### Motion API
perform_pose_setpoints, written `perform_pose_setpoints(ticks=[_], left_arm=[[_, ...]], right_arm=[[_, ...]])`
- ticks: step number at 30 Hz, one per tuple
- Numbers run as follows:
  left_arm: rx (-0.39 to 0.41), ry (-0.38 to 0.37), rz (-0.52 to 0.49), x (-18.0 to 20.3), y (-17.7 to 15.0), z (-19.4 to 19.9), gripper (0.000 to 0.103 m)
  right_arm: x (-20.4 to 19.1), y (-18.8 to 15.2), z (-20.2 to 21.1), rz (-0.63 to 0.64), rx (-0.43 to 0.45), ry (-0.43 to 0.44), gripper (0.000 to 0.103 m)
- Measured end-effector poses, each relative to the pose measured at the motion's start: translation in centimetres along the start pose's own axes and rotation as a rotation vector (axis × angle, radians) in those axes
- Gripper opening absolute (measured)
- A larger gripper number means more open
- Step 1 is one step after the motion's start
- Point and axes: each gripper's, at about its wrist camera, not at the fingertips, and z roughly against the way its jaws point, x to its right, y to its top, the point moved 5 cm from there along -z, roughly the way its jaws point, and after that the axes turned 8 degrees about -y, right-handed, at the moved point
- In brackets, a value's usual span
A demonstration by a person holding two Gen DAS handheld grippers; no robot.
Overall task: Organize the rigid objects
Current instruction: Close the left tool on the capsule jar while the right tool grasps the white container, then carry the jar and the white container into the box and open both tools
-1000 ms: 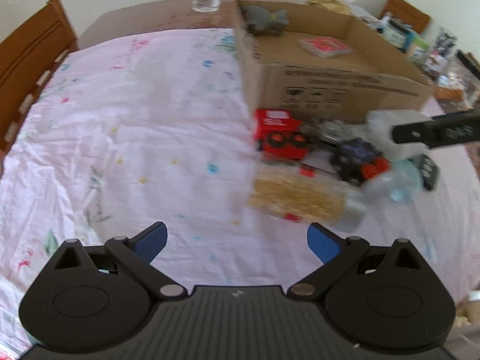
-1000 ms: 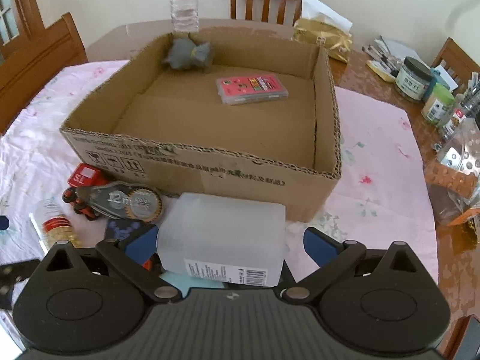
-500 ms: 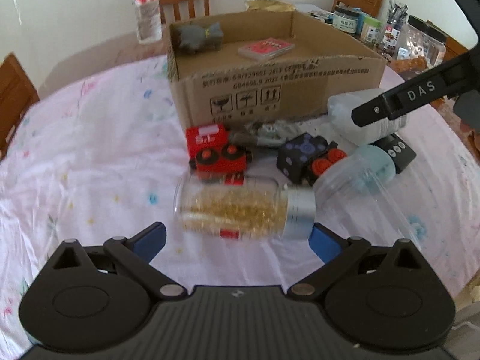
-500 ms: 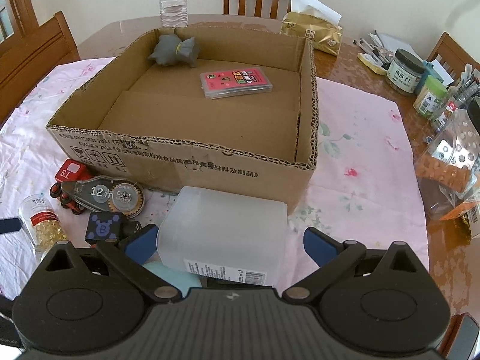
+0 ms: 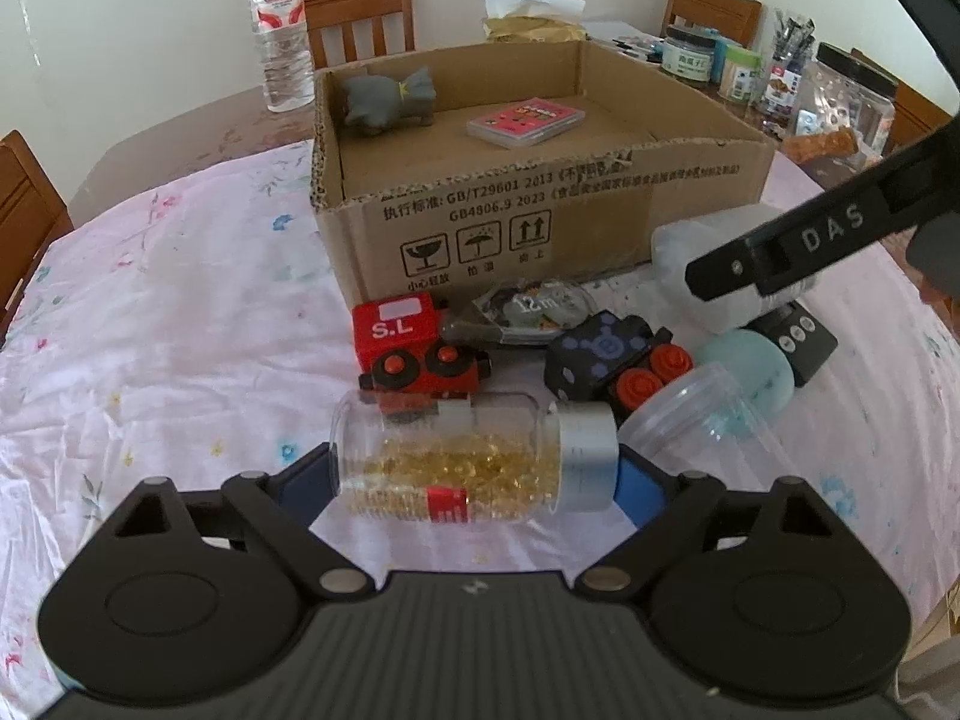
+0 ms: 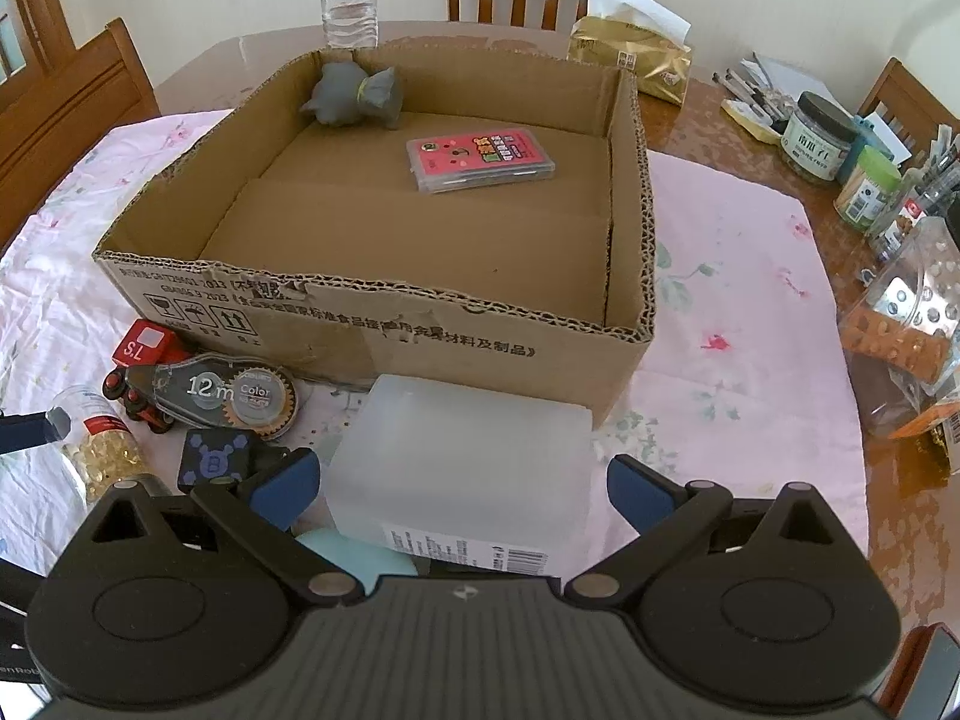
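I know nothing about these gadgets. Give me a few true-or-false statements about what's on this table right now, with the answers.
1. The capsule bottle lies on its side between the left gripper fingers. True.
2. The cardboard box is empty. False: a grey toy and a pink card case lie inside.
3. The right gripper is open around the frosted plastic box. True.
4. The red toy train sits in the box. False: it stands on the tablecloth outside.

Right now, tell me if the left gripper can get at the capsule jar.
Probably yes. The left gripper is open, and the capsule jar lies on its side between the blue fingers, nothing in the gap. The red train sits just behind the jar, so closing may nudge it.
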Motion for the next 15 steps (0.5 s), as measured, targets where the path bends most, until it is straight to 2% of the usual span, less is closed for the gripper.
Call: perform_pose_setpoints(ticks=[8,12,15], left_arm=[[0.001,-0.008,0.016,-0.25,0.27,-0.25,0.093],[-0.009,-0.004,0.021,-0.41,0.38,-0.11,0.093],[-0.022,-0.004,0.024,-0.62,0.47,0.06,0.093]], right_arm=[[-0.72,0.38,-0.49,-0.009,-0.016,-0.029,0.103],[-0.83,0.41,-0.45,0.003,-0.02,-0.053,0.091],[-0.62,0.36,-0.42,-0.003,-0.022,-0.045,0.09]])
